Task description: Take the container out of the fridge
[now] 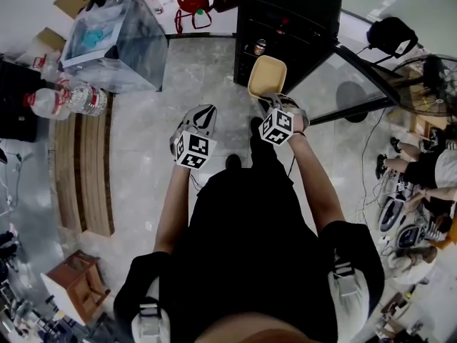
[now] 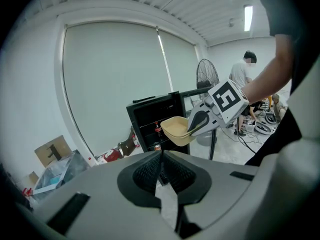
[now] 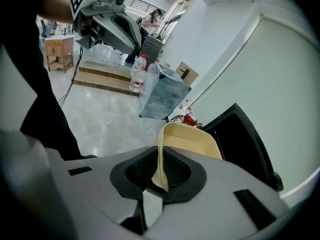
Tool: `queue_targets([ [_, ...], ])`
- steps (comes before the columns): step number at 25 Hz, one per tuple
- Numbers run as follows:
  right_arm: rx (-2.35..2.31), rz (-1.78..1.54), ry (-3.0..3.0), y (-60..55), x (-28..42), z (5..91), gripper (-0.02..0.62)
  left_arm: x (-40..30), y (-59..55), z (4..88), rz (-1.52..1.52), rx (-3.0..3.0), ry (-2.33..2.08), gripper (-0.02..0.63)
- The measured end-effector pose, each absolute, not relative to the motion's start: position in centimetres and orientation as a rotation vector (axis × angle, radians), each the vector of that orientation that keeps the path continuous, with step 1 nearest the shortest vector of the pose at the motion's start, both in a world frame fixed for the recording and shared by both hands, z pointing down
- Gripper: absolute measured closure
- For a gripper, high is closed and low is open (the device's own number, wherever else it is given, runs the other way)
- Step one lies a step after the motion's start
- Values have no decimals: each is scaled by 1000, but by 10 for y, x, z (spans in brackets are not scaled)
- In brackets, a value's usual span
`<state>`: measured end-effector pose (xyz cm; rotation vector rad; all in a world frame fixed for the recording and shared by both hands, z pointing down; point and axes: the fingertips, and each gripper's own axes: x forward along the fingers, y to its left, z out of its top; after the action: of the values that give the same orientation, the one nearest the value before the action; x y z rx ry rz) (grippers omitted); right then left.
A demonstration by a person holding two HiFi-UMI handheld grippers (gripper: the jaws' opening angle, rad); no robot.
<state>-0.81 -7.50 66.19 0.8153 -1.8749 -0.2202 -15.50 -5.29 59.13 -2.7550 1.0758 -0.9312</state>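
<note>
A cream plastic container (image 1: 266, 76) hangs in the air in front of the black fridge (image 1: 285, 27), whose glass door (image 1: 343, 77) stands swung open to the right. My right gripper (image 1: 276, 104) is shut on the container's near rim. In the right gripper view that rim (image 3: 161, 149) runs between the pads of the right gripper (image 3: 160, 173), with the fridge (image 3: 245, 139) beyond. My left gripper (image 1: 205, 116) sits to the left of the container, shut and holding nothing. The left gripper view shows the left gripper (image 2: 161, 156), the container (image 2: 175, 129) and bottles on the fridge's shelves (image 2: 157, 130).
A clear plastic box (image 1: 114, 41) stands on the floor at the left, with water bottles (image 1: 64, 98) and a wooden platform (image 1: 82, 170) beside it. A wooden stool (image 1: 78, 284) is at the lower left. A fan (image 1: 432, 84) and seated people (image 1: 421, 163) are on the right.
</note>
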Motion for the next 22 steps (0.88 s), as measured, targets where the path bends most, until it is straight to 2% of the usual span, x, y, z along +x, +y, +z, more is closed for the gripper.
queue_targets([
  [22, 834, -200, -1876, -48, -7, 667, 566, -158, -31, 594, -937, -2752, 1067, 577],
])
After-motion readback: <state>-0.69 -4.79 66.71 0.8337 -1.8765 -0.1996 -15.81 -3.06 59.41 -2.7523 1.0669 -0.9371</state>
